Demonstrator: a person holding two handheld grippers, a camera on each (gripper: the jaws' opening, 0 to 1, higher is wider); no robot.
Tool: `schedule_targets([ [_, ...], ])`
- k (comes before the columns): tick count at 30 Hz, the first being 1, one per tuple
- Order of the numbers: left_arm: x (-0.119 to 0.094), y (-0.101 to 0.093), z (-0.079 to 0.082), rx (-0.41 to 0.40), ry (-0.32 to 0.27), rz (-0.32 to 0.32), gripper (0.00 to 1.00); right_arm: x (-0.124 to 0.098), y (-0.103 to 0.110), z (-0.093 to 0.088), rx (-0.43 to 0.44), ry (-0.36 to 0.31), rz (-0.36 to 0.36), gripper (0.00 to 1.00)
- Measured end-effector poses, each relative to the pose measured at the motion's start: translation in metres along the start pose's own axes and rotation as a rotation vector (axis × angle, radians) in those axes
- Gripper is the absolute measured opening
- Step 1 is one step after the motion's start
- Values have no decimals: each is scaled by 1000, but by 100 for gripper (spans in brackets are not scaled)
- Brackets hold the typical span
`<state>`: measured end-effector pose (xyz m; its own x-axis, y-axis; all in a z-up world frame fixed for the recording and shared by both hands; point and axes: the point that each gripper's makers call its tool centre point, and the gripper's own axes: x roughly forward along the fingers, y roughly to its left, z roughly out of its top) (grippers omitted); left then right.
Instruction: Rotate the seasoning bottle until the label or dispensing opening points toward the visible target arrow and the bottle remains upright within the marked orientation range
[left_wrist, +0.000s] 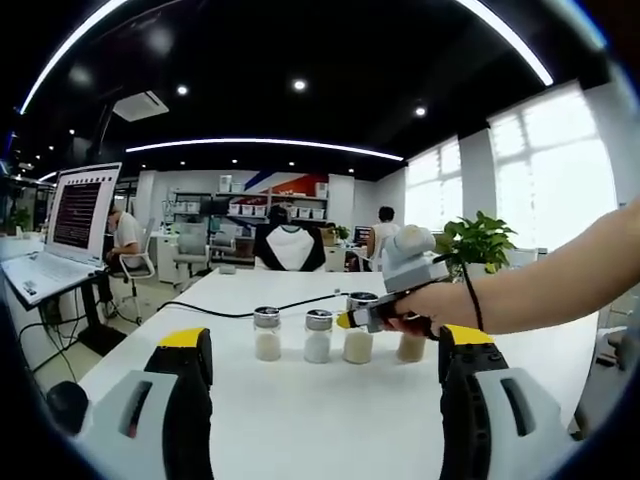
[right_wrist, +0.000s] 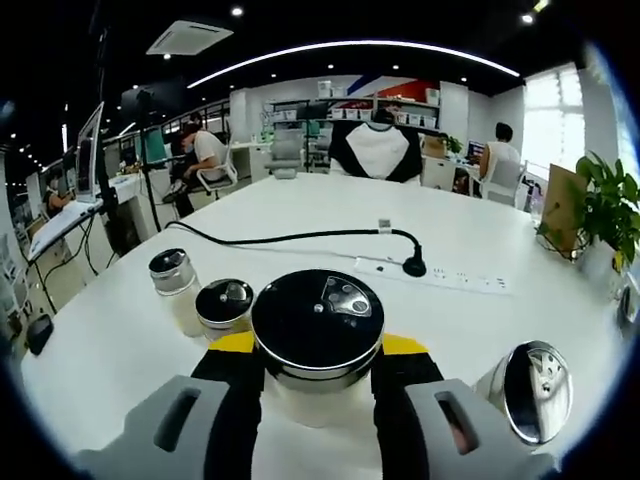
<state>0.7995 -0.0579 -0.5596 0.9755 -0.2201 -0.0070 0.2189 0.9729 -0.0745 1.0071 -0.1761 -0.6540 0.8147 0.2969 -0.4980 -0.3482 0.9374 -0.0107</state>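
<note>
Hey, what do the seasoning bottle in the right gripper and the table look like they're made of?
The seasoning bottle looks like clear glass or plastic, which one I cannot tell: pale contents show through its body. Its cap has a glossy black top and a shiny metal-looking rim. The table looks like a smooth white laminate, matte with a faint sheen.

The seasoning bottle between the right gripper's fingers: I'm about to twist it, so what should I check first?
1. Right gripper fingers on both sides of the seasoning bottle: ok.
2. Bottle upright: ok.
3. Dispensing opening on the lid in sight: ok.
4. Target arrow on the table: cannot tell, none in sight.
5. Neighbouring bottle very close: not ok, could be knocked.
6. Left gripper open, away from the row: ok.
</note>
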Motion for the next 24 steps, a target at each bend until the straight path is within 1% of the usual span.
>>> schedule_targets([
  [6,0,5,0,-1,1,12,99,-1,1,-1,-8,1,13,41],
  [11,-1,7,-2,-4,6,24,99,-4,1,-3,-4,16,-1,41],
  [17,-2,6,-2,-3,3,18,99,-9,4,-5,-25,28,21,40],
  [18,-2,6,-2,-2,5,18,99,-9,6,-8,-29,42,34,40],
  [20,-1,5,-2,0,6,13,99,-10,7,-9,-25,42,48,40],
  [22,0,3,-3,3,8,10,99,-14,9,-12,-43,48,57,40],
  [24,0,2,-5,0,13,8,99,-17,10,-15,-43,52,65,40],
])
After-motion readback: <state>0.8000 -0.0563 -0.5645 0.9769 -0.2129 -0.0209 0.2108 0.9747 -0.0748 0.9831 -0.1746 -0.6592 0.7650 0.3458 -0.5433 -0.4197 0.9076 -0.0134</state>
